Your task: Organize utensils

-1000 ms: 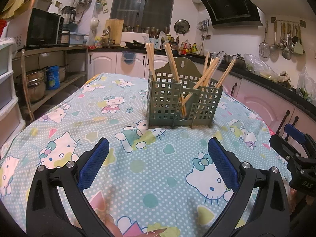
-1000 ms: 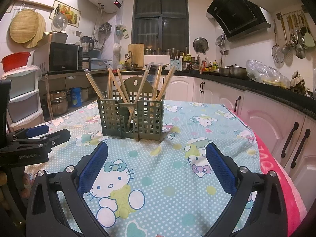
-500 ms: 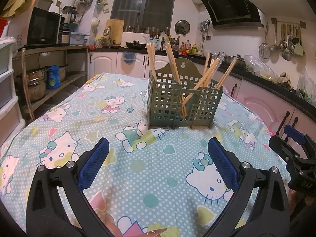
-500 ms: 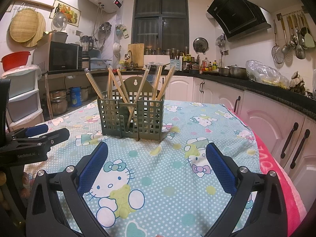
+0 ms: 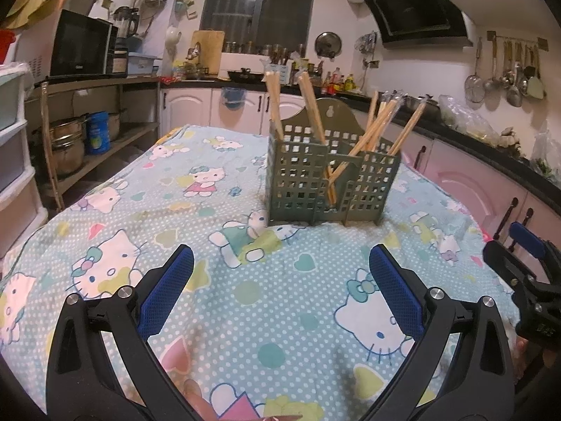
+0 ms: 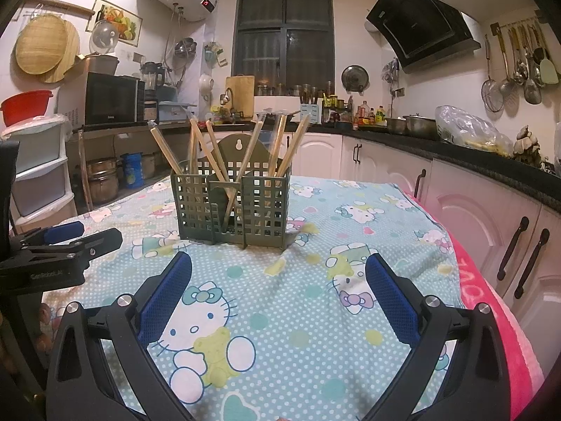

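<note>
Table [image 5: 217, 319] under a pale blue cartoon-cat cloth [image 6: 315, 315] fills most of both views; dark counter [image 6: 491, 154] with white cabinets runs along the far and right sides. Nothing lies on the cloth between my grippers and the holder. Green lattice utensil holder [image 5: 329, 182] stands upright near table centre, compartments divided, arched hanging tab at back. Wooden chopsticks [image 5: 371, 140] lean in it at mixed angles, some crossing. My left gripper [image 5: 280, 287] hangs over the near cloth, jaws spread wide, nothing between them. My right gripper [image 6: 278, 291] likewise wide apart and empty, beside the left.
</note>
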Tool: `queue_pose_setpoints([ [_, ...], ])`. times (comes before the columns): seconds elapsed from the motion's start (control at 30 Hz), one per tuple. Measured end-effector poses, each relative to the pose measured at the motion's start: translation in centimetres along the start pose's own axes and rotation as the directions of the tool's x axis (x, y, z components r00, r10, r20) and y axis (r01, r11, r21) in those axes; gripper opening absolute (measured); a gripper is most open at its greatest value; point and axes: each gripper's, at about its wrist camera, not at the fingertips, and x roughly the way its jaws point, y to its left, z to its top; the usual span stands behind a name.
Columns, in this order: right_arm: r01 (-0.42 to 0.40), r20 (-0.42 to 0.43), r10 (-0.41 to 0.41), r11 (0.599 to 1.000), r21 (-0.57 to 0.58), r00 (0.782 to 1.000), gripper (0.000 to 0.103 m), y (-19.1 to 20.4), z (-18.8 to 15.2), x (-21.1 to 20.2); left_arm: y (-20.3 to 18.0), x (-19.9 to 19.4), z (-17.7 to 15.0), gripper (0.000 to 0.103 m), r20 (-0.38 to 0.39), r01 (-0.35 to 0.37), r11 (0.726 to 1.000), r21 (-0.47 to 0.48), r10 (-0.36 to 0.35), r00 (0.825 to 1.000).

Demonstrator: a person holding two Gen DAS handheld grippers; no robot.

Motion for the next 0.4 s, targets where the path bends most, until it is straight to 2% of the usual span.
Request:
queue_pose_setpoints([
  [0.17,0.004,-0.018,-0.004,1.0,0.025,1.0,0.097,-0.7,0.0,0.3,0.5,0.4,0.2,0.092,-0.045,0.0,1.0,-0.03,-0.001,0.999],
  [0.23,0.012,-0.032,-0.011,0.999,0.047,0.999,0.097,-1.5,0.3,0.5,1.4,1.3,0.6,0.092,-0.107,-0.024,0.999,-0.038,0.02,0.994],
  [0.3,0.075,-0.088,-0.07,0.996,0.051,0.994,0.097,-3.2,0.8,1.6,3.2,2.3,1.3,0.092,-0.165,-0.065,0.997,-0.047,0.057,0.985],
  [0.33,0.106,-0.126,-0.1,0.993,0.043,0.987,0.097,-3.9,1.0,2.4,4.3,2.8,1.6,0.092,-0.192,-0.089,0.995,-0.053,0.078,0.978],
  [0.4,0.238,-0.257,-0.228,0.971,0.008,0.939,0.097,-6.7,1.3,5.0,7.2,4.1,2.4,0.092,-0.249,-0.163,0.985,-0.06,0.143,0.958],
])
